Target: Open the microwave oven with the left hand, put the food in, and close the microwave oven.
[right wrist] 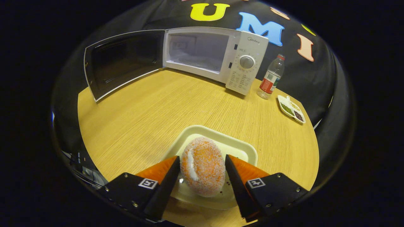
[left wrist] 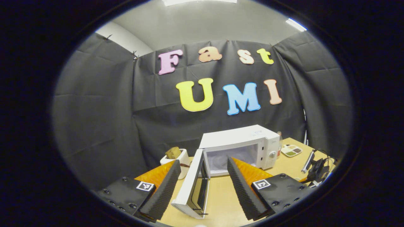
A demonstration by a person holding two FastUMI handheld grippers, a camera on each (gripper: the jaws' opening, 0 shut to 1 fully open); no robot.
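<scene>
**Microwave open, doughnut gripped over its tray**

The round wooden worktop carries everything. At its far side stands the white microwave oven, its door swung fully out to the left and the cavity bare inside. In the left gripper view the same oven sits ahead with the door edge-on, reaching back between the fingers of the left tool, which is spread wide and holds nothing.

Nearer the front edge lies a pale, rounded-square tray. Over it the right tool grips the food, a sugar-coated orange doughnut standing on edge, with a finger pressed against each side. Whether the doughnut touches the tray I cannot tell.

Right of the oven stands a clear plastic bottle with a red label, and just beyond it a small divided dish of seeds or spices. Left of the oven, in the left gripper view, a white cup holds a brownish lump.
</scene>
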